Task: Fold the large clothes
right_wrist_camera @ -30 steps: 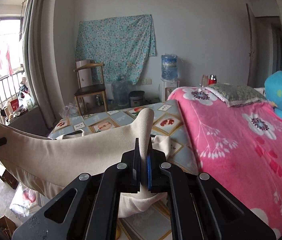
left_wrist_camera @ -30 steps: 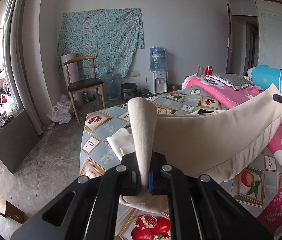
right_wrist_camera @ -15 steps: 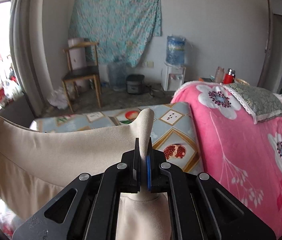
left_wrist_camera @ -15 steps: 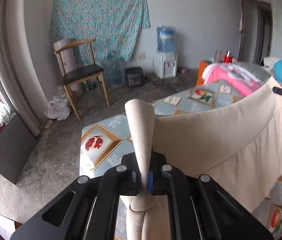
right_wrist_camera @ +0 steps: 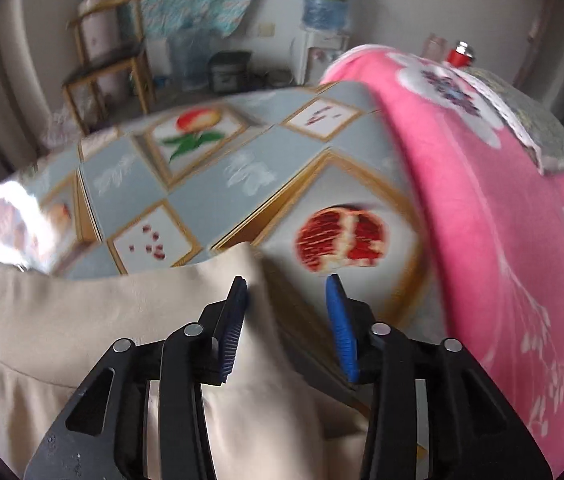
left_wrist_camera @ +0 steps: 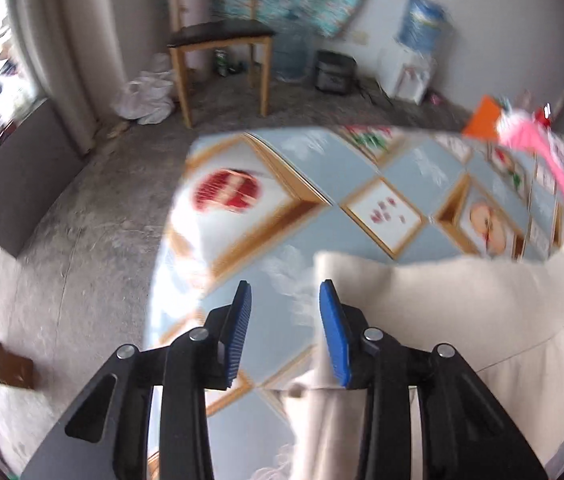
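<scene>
Left wrist view shows the left gripper (left_wrist_camera: pixel 284 294) with its jaws opening and nothing between them. The beige garment (left_wrist_camera: pixel 442 312) lies just beside its right finger, spread over the fruit-print cloth (left_wrist_camera: pixel 274 216) that covers the flat top. One corner of the garment sits right at the blue pad (left_wrist_camera: pixel 332 332) of that finger, maybe brushing it; the picture is blurry, so that is hard to tell.

From the right wrist, the right gripper (right_wrist_camera: pixel 286 304) is opening its jaws too. The garment (right_wrist_camera: pixel 102 320) lies under and beside its left finger, and the gap between the pads shows only the cloth (right_wrist_camera: pixel 210 184) below. A pink blanket (right_wrist_camera: pixel 502 240) lies close on the right side.

It looks like the fold has just been laid down and both hands are letting go. To do this well, open the jaws enough that no cloth sticks to the pads. Then lift both hands straight up and back together, so the top edge does not get dragged or flipped over. Watch the corner by the left gripper, since it could catch and pull. Keep the right hand away from the pink blanket. After that, the edge can be patted flat before the next fold.
</scene>
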Action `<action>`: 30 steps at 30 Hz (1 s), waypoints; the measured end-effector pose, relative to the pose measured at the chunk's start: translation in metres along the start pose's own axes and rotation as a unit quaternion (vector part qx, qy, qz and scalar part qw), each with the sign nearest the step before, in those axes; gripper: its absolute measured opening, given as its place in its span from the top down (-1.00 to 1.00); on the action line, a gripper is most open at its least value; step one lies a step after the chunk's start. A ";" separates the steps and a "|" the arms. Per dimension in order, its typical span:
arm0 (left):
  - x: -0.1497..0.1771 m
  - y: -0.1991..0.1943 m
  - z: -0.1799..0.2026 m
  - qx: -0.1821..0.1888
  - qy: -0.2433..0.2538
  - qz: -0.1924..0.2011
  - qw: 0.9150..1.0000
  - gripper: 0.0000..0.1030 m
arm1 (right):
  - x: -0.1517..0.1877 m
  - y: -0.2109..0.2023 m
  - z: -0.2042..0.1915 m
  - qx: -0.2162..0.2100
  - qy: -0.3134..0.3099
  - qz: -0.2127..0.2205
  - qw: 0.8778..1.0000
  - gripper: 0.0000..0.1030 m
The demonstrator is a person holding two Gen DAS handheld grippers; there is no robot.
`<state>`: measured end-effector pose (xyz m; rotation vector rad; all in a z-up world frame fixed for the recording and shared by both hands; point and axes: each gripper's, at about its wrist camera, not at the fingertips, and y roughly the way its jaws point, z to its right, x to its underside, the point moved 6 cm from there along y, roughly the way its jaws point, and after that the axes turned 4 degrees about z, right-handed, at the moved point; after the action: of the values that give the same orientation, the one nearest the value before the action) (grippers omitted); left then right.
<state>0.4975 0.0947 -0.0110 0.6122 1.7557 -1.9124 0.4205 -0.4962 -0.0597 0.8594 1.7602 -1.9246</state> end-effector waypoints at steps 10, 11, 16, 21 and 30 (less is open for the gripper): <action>0.087 -0.093 0.045 0.137 0.059 0.004 0.989 0.33 | 0.076 -0.133 -0.018 -0.183 -0.039 0.032 0.982 -0.10; 0.103 -0.090 0.049 0.141 0.059 -0.006 0.988 0.33 | 0.089 -0.130 -0.018 -0.186 -0.039 0.020 0.982 -0.10; 0.155 -0.060 0.038 0.118 0.006 -0.027 0.993 0.29 | 0.147 -0.090 -0.004 -0.155 -0.013 -0.038 0.987 -0.05; 0.149 -0.094 0.042 0.089 0.027 0.007 0.996 0.30 | 0.135 -0.121 -0.011 -0.098 -0.028 -0.021 0.995 -0.06; 0.170 -0.095 0.130 0.088 0.147 -0.007 0.985 -0.03 | 0.154 -0.132 -0.088 -0.112 -0.046 0.003 0.993 -0.25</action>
<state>0.3033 -0.0352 -0.0293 0.9917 1.7754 -2.0890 0.2356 -0.3743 -0.0663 0.6849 1.8711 -1.6945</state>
